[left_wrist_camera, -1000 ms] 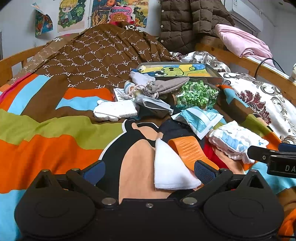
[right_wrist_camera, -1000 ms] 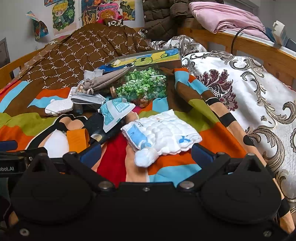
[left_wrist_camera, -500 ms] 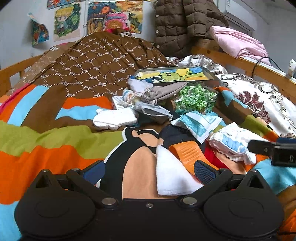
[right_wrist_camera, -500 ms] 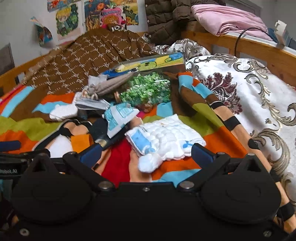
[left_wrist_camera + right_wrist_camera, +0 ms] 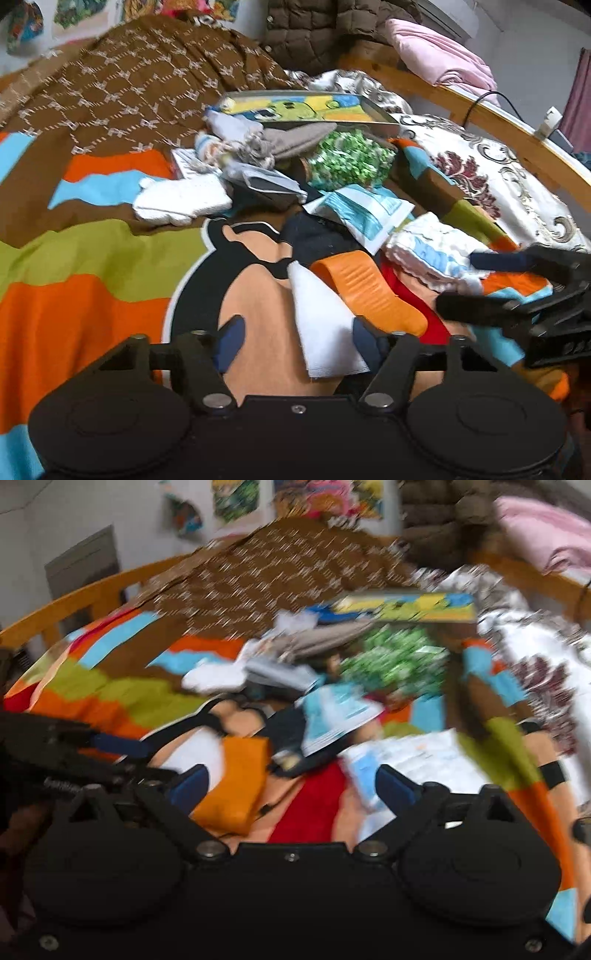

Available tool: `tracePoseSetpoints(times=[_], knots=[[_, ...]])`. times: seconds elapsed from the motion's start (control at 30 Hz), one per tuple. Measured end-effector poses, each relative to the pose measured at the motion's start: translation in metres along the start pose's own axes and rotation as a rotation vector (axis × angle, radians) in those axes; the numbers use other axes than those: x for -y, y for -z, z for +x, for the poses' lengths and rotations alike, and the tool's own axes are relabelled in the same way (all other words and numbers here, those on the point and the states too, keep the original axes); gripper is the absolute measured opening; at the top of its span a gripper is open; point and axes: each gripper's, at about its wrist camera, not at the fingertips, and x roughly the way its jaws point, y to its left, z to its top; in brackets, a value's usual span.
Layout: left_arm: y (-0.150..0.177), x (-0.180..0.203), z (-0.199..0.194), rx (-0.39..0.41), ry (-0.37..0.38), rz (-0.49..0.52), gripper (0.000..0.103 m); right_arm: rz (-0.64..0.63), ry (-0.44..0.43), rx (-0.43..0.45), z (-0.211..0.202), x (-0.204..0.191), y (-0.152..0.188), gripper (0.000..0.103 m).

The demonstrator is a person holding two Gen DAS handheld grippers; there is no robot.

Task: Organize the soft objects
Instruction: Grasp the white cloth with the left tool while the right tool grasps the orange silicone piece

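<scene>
soft things lie in a heap on a striped blanket (image 5: 92,258) spread over the bed. left gripper (image 5: 295,341) hangs low over the near end of the heap, pointing down at it; its jaws are closing, now about half apart, and a white cloth (image 5: 321,317) lies flat between the blue pads (image 5: 231,341), its near corner beside the right pad. whether that pad touches the cloth cannot be told. an orange cloth (image 5: 365,291) lies just right of the white one, touching it, on a red patch of the blanket.

right gripper (image 5: 291,788) hovers a little further right, its jaws also closing but wide apart. in its blurred view the orange cloth (image 5: 238,786) sits by its left pad and a white quilted pad (image 5: 417,760) with blue print by its right pad; nothing is pressed between them. in the left view this gripper (image 5: 491,284) reaches in from the right edge, over the near edge of the quilted pad (image 5: 432,251).

further back in the heap are a blue and white packet (image 5: 365,214), a dark cloth (image 5: 317,236), a white glove (image 5: 181,199), a grey pouch (image 5: 295,142), a green bundle (image 5: 349,158) and a cartoon-printed box (image 5: 295,109). behind them a brown quilt (image 5: 147,85) rises; a floral cover (image 5: 498,181) lies to the right by the wooden rail (image 5: 517,125).
</scene>
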Motion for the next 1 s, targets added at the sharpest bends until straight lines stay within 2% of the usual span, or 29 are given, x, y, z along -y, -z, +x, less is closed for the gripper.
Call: tracePoseSetpoints(times=[0.03,0.07,0.2,0.27,0.37,0.43,0.5,0.6,0.63,0.67,0.83,1.0], knots=[[-0.001,-0.001,0.002,-0.009,0.014,0.0,0.051,0.005,-0.017,-0.018,0.003,-0.001,0.0,0.072],[-0.002,-0.001,0.004,-0.021,0.028,0.003,0.045,0.006,-0.032,-0.037,0.007,-0.002,0.0,0.069],[-0.006,-0.004,0.01,-0.058,0.065,-0.001,0.03,0.029,-0.08,-0.085,0.016,-0.006,0.003,0.064],[-0.006,-0.006,0.012,-0.073,0.072,-0.011,0.015,0.061,-0.11,-0.108,0.019,-0.007,0.008,0.06],[-0.006,-0.008,0.012,-0.086,0.073,-0.008,0.005,0.107,-0.15,-0.134,0.024,-0.007,0.016,0.051],[-0.006,-0.008,0.011,-0.086,0.077,-0.002,0.004,0.144,-0.179,-0.153,0.032,-0.004,0.018,0.037],[-0.005,-0.007,0.01,-0.089,0.08,0.008,0.003,0.174,-0.205,-0.167,0.036,-0.003,0.02,0.028],[-0.005,-0.006,0.011,-0.094,0.076,0.014,0.002,0.199,-0.215,-0.177,0.04,-0.004,0.023,0.025],[-0.005,-0.006,0.01,-0.092,0.075,0.01,0.002,0.195,-0.214,-0.173,0.039,-0.005,0.024,0.019],[-0.006,-0.007,0.008,-0.087,0.071,0.008,0.001,0.188,-0.21,-0.164,0.037,-0.006,0.024,0.018],[-0.008,-0.002,-0.001,-0.039,0.044,0.043,0.001,0.08,-0.173,-0.119,0.026,-0.021,0.015,0.008],[-0.015,-0.001,-0.008,0.0,0.026,0.065,0.001,-0.052,-0.122,-0.098,0.016,-0.037,0.013,0.003]])
